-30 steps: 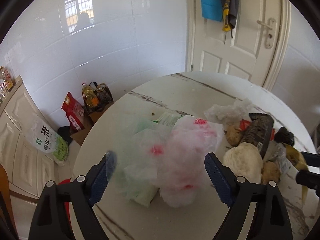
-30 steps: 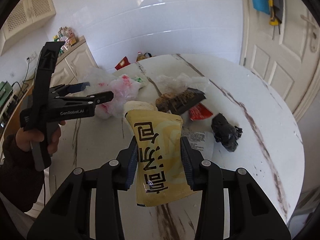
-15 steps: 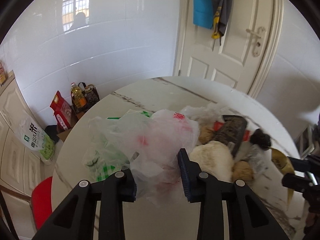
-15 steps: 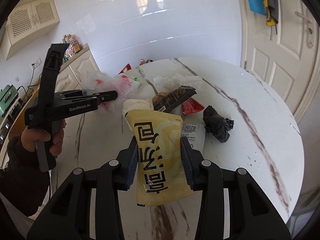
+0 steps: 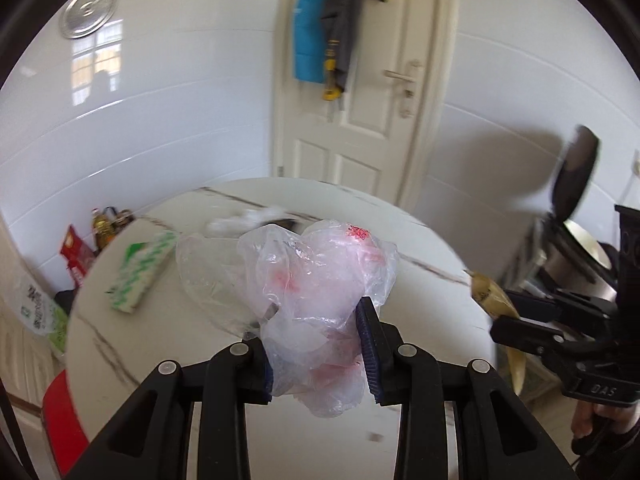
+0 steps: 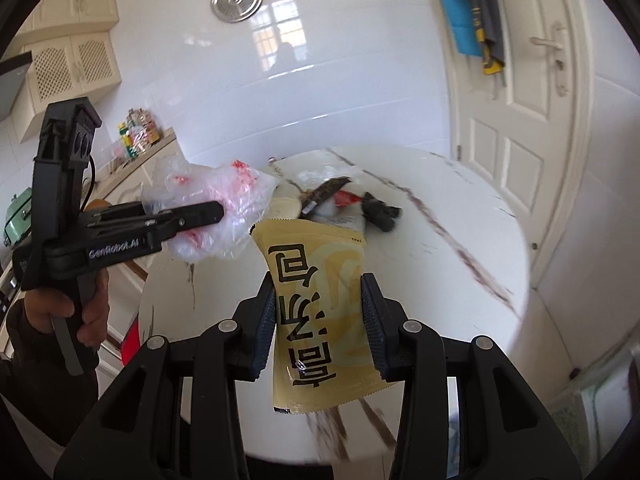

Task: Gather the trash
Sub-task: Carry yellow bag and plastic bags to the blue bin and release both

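Observation:
My left gripper (image 5: pixel 318 350) is shut on a crumpled clear plastic bag with red print (image 5: pixel 320 292) and holds it above the round white marble table (image 5: pixel 420 256). The bag also shows in the right wrist view (image 6: pixel 218 208), held by the left gripper (image 6: pixel 208 212). My right gripper (image 6: pixel 320 324) is shut on a yellow snack wrapper with black characters (image 6: pixel 320 316), lifted above the table. In the left wrist view the right gripper (image 5: pixel 516 320) holds the wrapper (image 5: pixel 490 294) at the right.
A green-and-white packet (image 5: pixel 140 270) lies on the table's left side. A pile of trash stays at the table's far side: a dark wrapper (image 6: pixel 324 194), a black crumpled piece (image 6: pixel 380 212), a bun (image 6: pixel 284 208). A door (image 6: pixel 532 120) stands behind.
My left gripper lifted the plastic bag off the table and swung to the right, leaving the green packet behind. My right gripper rose and drew back with the wrapper.

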The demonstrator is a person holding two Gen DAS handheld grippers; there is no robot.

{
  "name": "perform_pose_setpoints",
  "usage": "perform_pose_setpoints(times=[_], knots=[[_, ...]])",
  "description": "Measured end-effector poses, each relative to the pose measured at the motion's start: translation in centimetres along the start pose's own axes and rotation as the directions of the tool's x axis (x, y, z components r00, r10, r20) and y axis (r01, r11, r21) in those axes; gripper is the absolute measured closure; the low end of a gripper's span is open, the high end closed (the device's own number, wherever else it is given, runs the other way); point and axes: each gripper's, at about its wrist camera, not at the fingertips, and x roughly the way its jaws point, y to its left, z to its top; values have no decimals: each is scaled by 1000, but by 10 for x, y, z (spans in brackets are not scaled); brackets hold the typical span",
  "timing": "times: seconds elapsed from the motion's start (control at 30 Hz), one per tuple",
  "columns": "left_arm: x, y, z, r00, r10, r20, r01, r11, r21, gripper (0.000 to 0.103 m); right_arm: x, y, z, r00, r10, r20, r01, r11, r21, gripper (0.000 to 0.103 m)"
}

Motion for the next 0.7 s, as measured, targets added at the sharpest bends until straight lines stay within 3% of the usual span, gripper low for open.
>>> perform_pose_setpoints(times=[0.17,0.33,0.53,0.7], knots=[[2,-74,-18,992,-119,-44,123,989,88,73,-52,-34,-31,995,-96,22,94,993,69,65],[31,-144,-38,964,-221,-145,244,955,167,73,-98,-85,-69,977,-214,-7,212,961,180,65],[83,-204,-41,936,-251,-245,309,922,235,72,-121,-144,-114,956,-285,-62,289,899,328,65],[150,-228,-39,924,-196,-327,290,918,269,72,-104,-184,-140,955,-278,-105,296,858,420,65]])
